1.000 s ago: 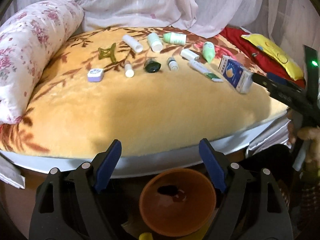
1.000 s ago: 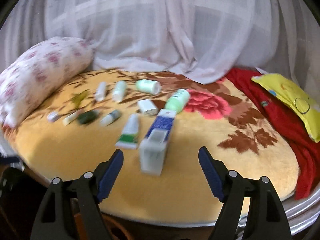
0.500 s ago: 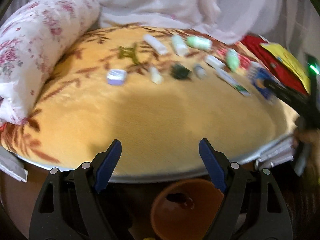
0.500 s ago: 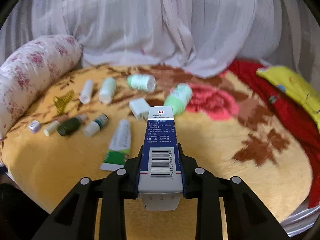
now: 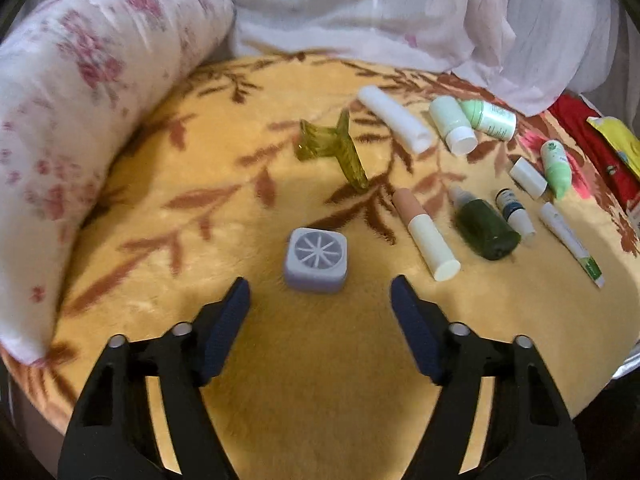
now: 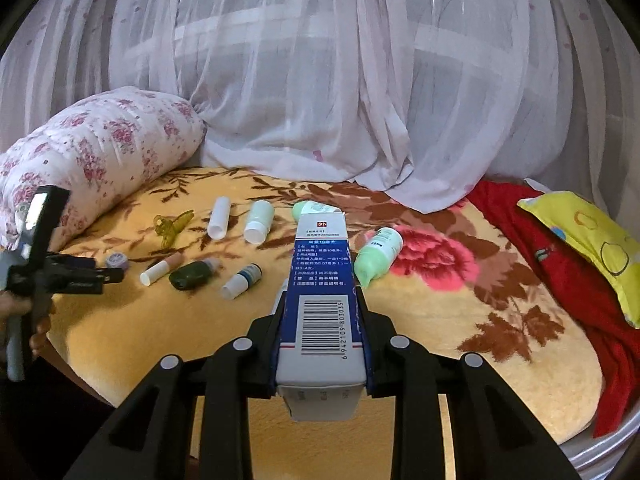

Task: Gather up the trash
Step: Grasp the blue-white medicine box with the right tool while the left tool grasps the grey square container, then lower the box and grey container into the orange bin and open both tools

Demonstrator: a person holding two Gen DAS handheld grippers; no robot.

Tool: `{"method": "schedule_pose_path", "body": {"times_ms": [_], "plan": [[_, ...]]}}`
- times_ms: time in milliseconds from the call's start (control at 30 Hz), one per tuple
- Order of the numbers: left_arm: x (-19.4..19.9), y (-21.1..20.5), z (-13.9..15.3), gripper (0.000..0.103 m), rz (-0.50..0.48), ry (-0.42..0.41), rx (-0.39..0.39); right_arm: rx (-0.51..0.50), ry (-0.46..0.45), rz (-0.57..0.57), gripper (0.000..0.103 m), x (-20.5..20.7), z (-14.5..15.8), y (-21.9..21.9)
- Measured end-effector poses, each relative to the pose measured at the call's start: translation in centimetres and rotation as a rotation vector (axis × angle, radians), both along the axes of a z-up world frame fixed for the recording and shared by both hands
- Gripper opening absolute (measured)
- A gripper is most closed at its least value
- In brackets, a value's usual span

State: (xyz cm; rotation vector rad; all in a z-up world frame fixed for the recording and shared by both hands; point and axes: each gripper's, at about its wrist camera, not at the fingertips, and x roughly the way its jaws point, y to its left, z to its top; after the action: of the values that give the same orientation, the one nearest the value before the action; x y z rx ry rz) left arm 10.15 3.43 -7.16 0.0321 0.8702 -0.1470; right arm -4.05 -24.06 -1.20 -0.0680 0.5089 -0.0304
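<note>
The left gripper (image 5: 320,300) points forward with its fingers (image 5: 226,330) spread wide apart, nothing between them. The right gripper (image 6: 320,332) has its fingers (image 6: 270,344) pressed against both sides of a blue-and-white box (image 6: 322,308), lifted level.

Round bed under a yellow plush blanket (image 6: 420,320) with brown leaf pattern and a pink-red flower at centre right. Rolled white quilt with pink floral print (image 6: 92,160) at left edge, curving along the blanket rim. Sheer white curtain (image 6: 320,80) with small pink flecks across the whole upper frame, hem bunched on the bed. Window bars showing faintly through, daylight behind. Red cloth (image 6: 560,264) at right, yellow cushion (image 6: 588,240) on top. Pale bed rim at lower right.
</note>
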Motion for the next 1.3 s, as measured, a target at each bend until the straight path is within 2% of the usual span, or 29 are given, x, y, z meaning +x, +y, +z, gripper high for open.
{"method": "schedule_pose_path", "body": {"times_ms": [100, 200, 267, 333, 467, 733, 867, 1067, 1200, 1300], "plan": [[0.6, -0.3, -0.1, 0.067, 0.002, -0.012, 0.012, 0.011, 0.005, 0.005, 0.029, 0.1, -0.2, -0.1], [1.5, -0.4, -0.2, 0.062, 0.009, -0.009, 0.0, 0.014, 0.013, 0.01, 0.029, 0.4, -0.6, 0.1], [1.8, -0.6, -0.4, 0.053, 0.014, -0.004, 0.004, 0.017, 0.019, 0.013, 0.029, 0.5, -0.8, 0.1], [1.9, -0.5, -0.6, 0.032, 0.02, -0.003, 0.007, 0.022, 0.026, 0.016, 0.029, 0.5, -1.0, 0.2], [1.1, 0.3, -0.4, 0.032, 0.042, -0.024, -0.041, 0.027, 0.028, 0.024, 0.029, 0.4, -1.1, 0.3], [-2.2, 0.9, 1.1, 0.032, 0.03, -0.052, -0.066, 0.028, 0.021, 0.043, 0.029, -0.1, -0.8, 1.0], [-5.1, 0.3, 2.3, 0.032, -0.029, -0.057, -0.064, 0.025, 0.014, 0.067, 0.029, -0.9, -0.2, 1.5], [-10.8, -1.8, 3.1, 0.032, -0.166, -0.04, -0.063, 0.059, 0.051, 0.174, 0.029, -3.5, -0.1, 2.8], [-14.7, -3.8, 1.9, 0.032, -0.275, 0.02, -0.069, 0.068, 0.12, 0.306, 0.029, -6.2, -1.1, 4.3], [-17.0, -4.9, 0.2, 0.032, -0.344, 0.094, -0.076, 0.06, 0.199, 0.386, 0.029, -8.1, -2.6, 5.8]]}}
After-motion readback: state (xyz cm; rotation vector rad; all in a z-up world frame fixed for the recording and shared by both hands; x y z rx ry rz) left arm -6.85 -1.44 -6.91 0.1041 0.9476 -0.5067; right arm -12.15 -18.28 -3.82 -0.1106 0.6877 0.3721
